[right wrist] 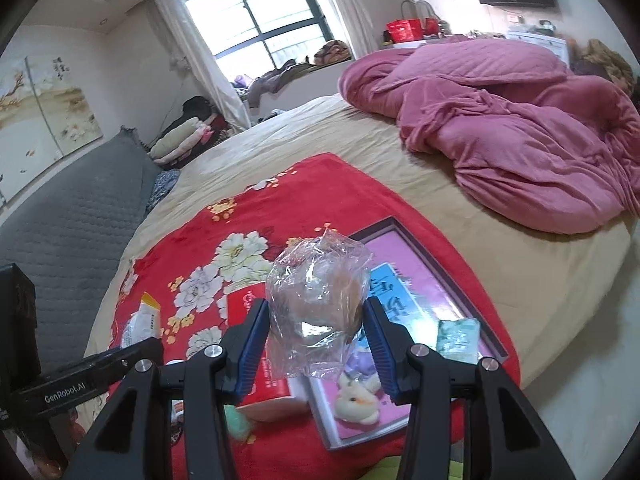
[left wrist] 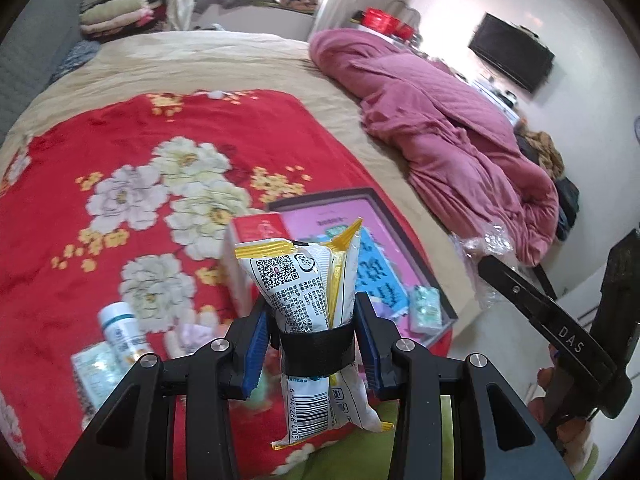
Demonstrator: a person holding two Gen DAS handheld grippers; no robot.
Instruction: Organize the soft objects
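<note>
My left gripper (left wrist: 312, 340) is shut on a white and yellow snack packet (left wrist: 304, 276) and holds it upright above the red flowered blanket (left wrist: 132, 168). My right gripper (right wrist: 316, 340) is shut on a clear plastic bag with a brown bun (right wrist: 318, 300) inside, held above a shallow pink-lined tray (right wrist: 432, 276). The tray (left wrist: 396, 224) holds a blue cloth (left wrist: 378, 276), a small green tissue pack (right wrist: 458, 338) and small plush toys (right wrist: 358, 398). A red box (right wrist: 244, 308) lies beside the tray.
A white bottle (left wrist: 120, 328) and a green packet (left wrist: 94, 372) lie on the blanket at the left. A crumpled pink quilt (right wrist: 512, 132) covers the bed's far right. A grey headboard (right wrist: 68, 224) is at the left. A small green plush (right wrist: 238, 422) lies near the red box.
</note>
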